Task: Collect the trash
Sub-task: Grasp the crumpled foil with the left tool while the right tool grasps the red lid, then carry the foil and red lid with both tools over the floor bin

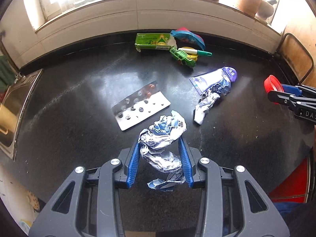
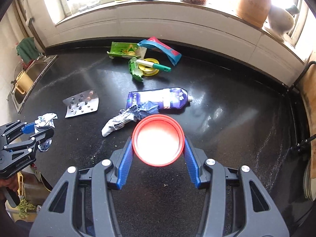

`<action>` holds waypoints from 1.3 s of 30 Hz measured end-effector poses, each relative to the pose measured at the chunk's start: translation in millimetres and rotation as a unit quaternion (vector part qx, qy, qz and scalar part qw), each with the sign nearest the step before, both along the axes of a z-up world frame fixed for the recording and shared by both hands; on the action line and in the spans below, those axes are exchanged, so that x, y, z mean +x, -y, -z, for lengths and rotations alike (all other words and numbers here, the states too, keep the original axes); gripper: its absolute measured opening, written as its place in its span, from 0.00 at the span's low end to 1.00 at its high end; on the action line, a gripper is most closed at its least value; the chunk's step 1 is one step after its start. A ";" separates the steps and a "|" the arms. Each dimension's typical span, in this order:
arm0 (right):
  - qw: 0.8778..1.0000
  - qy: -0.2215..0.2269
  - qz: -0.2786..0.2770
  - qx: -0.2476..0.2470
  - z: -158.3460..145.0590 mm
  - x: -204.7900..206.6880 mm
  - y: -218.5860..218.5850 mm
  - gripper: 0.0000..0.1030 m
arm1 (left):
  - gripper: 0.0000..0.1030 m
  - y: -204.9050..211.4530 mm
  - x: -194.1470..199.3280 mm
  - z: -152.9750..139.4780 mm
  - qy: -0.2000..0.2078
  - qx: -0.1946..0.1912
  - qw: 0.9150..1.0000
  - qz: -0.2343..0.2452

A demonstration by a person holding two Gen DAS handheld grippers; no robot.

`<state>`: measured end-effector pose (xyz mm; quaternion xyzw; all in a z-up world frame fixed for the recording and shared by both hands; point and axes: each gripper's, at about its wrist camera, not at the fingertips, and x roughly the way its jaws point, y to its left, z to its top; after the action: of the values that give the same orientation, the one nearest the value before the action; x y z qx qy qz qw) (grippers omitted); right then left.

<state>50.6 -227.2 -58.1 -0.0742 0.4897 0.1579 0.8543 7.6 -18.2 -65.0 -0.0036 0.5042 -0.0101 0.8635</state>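
Observation:
My left gripper [image 1: 160, 138] is shut on a crumpled white and blue wrapper [image 1: 161, 150], held above the black counter [image 1: 79, 98]; the right wrist view shows that gripper [image 2: 44, 131] at the left edge with the wrapper [image 2: 45, 122]. My right gripper [image 2: 158, 138] is shut on a red plastic lid [image 2: 158, 140], its white inside facing the camera. In the left wrist view the lid [image 1: 273, 86] shows at the right edge. On the counter lie a silver pill blister [image 1: 140, 106], a squeezed purple tube [image 1: 215, 79] and a second crumpled wrapper [image 1: 205, 106].
At the back by the wall lie a green carton [image 1: 154, 42], a blue and red pouch [image 1: 189, 36], a green toy truck [image 1: 182, 58], a yellow ring [image 2: 148, 69] and a white pen with a green cap [image 1: 194, 51]. A steel sink [image 1: 17, 102] borders the left. Jars stand on the windowsill [image 2: 177, 6].

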 end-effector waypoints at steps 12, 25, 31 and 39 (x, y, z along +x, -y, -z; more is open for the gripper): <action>0.984 0.012 -0.179 0.001 -10.5 -40.7 -144.9 0.48 | 0.37 -96.0 -78.8 -21.8 0.038 0.021 0.989 -0.143; 0.873 -0.038 -0.487 0.000 15.8 -205.6 -377.8 0.48 | 0.37 -234.5 -279.2 12.1 -0.014 0.020 0.920 -0.392; 0.841 -0.090 -0.533 0.001 37.0 -253.5 -441.8 0.48 | 0.37 -264.8 -322.1 32.8 -0.024 -0.012 0.898 -0.440; 0.845 -0.114 -0.522 -0.016 64.0 -263.3 -489.0 0.48 | 0.37 -290.6 -337.5 70.0 -0.027 -0.048 0.896 -0.441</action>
<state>-212.7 261.8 -122.2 -0.3144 0.4750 0.5801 0.5822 -329.9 272.3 -135.0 -0.2675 0.4731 0.3481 0.7638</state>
